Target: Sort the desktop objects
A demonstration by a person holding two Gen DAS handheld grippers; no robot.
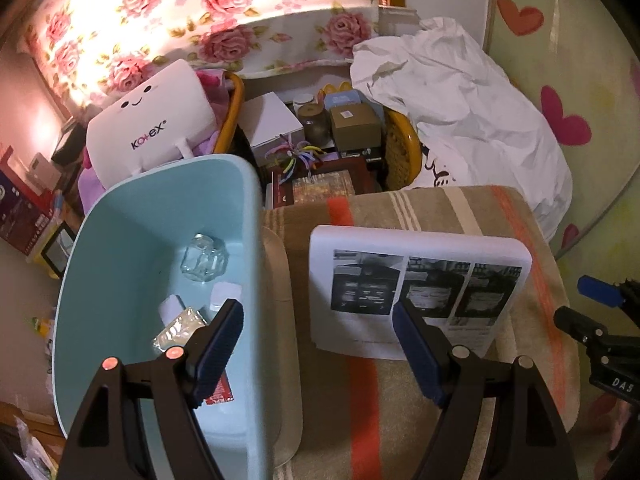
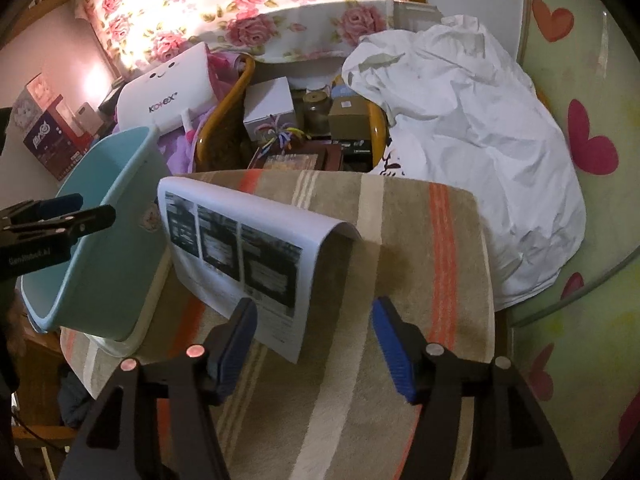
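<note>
Paper (image 2: 256,248) lies folded (curled edge) between open grippers.

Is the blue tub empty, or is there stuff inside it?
Not empty. The blue tub holds a small glass jar, a clear bottle and a small white thing.

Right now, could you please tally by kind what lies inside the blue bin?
Glass jar: 1
White caps: 2
Clear packet: 1
Red packet: 1
Total: 5, as far as the left fingers let me see into the bin.
</note>
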